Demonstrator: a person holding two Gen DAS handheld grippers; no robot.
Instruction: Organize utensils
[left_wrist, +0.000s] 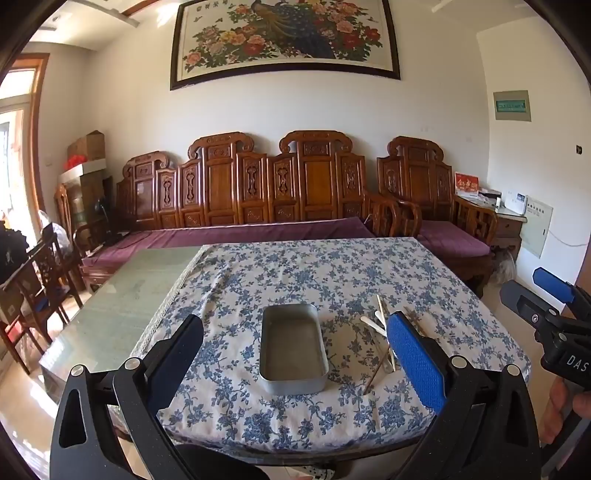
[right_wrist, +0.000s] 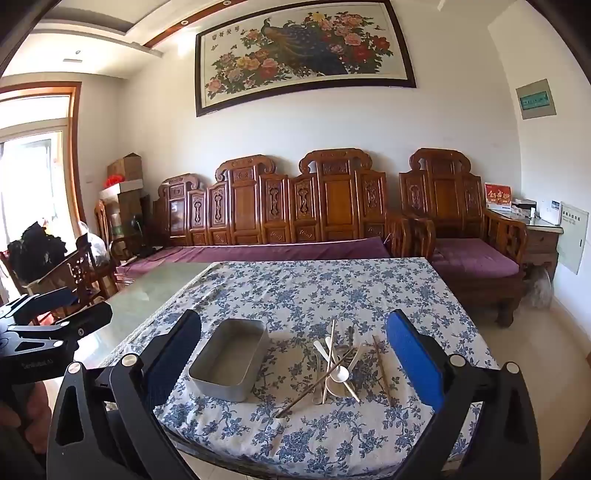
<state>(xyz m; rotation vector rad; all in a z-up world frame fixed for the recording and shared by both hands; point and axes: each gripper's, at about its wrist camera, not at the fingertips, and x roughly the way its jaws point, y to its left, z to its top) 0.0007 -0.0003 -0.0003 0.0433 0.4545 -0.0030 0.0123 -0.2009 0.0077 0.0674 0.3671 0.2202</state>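
Note:
An empty grey metal tin (left_wrist: 293, 349) sits on the blue floral tablecloth (left_wrist: 314, 273); it also shows in the right wrist view (right_wrist: 231, 358). To its right lies a crossed pile of utensils (right_wrist: 338, 369): chopsticks, spoons and metal pieces, partly hidden behind my finger in the left wrist view (left_wrist: 380, 325). My left gripper (left_wrist: 295, 354) is open and empty, held above the near table edge, framing the tin. My right gripper (right_wrist: 295, 354) is open and empty, framing tin and pile. Each gripper shows at the other view's edge, the right one (left_wrist: 546, 299) and the left one (right_wrist: 55, 314).
The cloth covers the right part of a glass-topped table (left_wrist: 136, 288). A carved wooden sofa (left_wrist: 258, 192) with purple cushions stands behind it, an armchair (right_wrist: 465, 229) at the right, wooden chairs (left_wrist: 40, 288) at the left.

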